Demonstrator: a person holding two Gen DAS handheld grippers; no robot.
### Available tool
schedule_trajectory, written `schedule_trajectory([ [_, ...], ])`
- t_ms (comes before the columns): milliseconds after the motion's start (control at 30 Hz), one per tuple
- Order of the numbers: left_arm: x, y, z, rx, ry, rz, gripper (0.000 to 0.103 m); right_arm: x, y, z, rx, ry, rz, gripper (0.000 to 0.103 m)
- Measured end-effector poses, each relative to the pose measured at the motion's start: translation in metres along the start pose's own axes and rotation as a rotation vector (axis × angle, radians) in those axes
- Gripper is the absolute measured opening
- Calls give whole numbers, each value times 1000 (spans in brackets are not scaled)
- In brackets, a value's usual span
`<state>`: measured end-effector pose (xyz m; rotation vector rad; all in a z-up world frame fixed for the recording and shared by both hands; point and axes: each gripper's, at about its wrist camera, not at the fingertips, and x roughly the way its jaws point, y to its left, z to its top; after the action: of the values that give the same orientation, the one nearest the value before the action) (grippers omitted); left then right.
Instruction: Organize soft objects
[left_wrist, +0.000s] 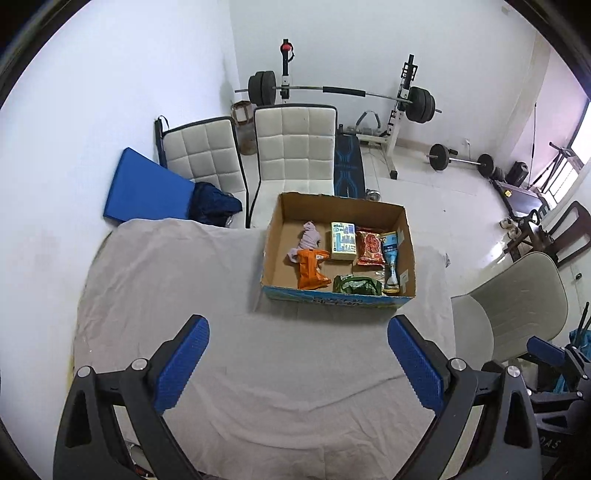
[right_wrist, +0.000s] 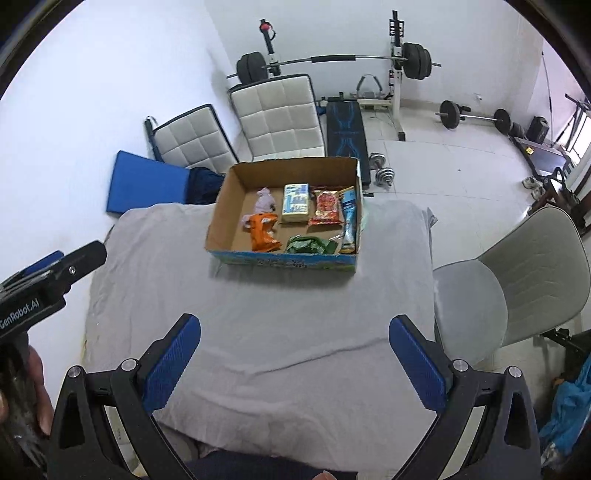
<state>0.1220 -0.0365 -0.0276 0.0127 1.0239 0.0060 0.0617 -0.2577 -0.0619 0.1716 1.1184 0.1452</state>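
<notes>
An open cardboard box (left_wrist: 280, 236) (right_wrist: 225, 214) sits at the far end of a table covered with a grey cloth (left_wrist: 184, 295) (right_wrist: 277, 314). Inside lie a pink cloth toy (left_wrist: 308, 236) (right_wrist: 264, 201), an orange packet (left_wrist: 310, 269) (right_wrist: 262, 232), a yellow tissue pack (left_wrist: 342, 240) (right_wrist: 295, 203), a red snack bag (left_wrist: 370, 246) (right_wrist: 325, 208), a green packet (left_wrist: 354, 285) (right_wrist: 306, 244) and a blue packet (left_wrist: 390, 260) (right_wrist: 350, 218). My left gripper (left_wrist: 298, 328) is open and empty above the near cloth. My right gripper (right_wrist: 294, 326) is open and empty too.
Two white padded chairs (left_wrist: 295, 147) (right_wrist: 280, 114) stand behind the table, with a blue mat (left_wrist: 147, 188) at the left. A grey chair (left_wrist: 517, 306) (right_wrist: 517, 280) stands at the right. A barbell rack (left_wrist: 340, 92) and weights (right_wrist: 472, 116) are on the floor behind.
</notes>
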Motion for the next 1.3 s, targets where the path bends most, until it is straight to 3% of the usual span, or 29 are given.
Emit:
schedule_trajectory([
  [400, -18, 3, -16, 4, -9, 8, 99, -32, 14, 0, -43, -60, -34, 103],
  [867, 1, -3, 0, 3, -95, 47, 103, -6, 15, 39, -16, -112, -115, 103],
  [1300, 15, -5, 10, 8, -104, 57, 103, 4, 5, 54, -10, -126, -160, 103],
])
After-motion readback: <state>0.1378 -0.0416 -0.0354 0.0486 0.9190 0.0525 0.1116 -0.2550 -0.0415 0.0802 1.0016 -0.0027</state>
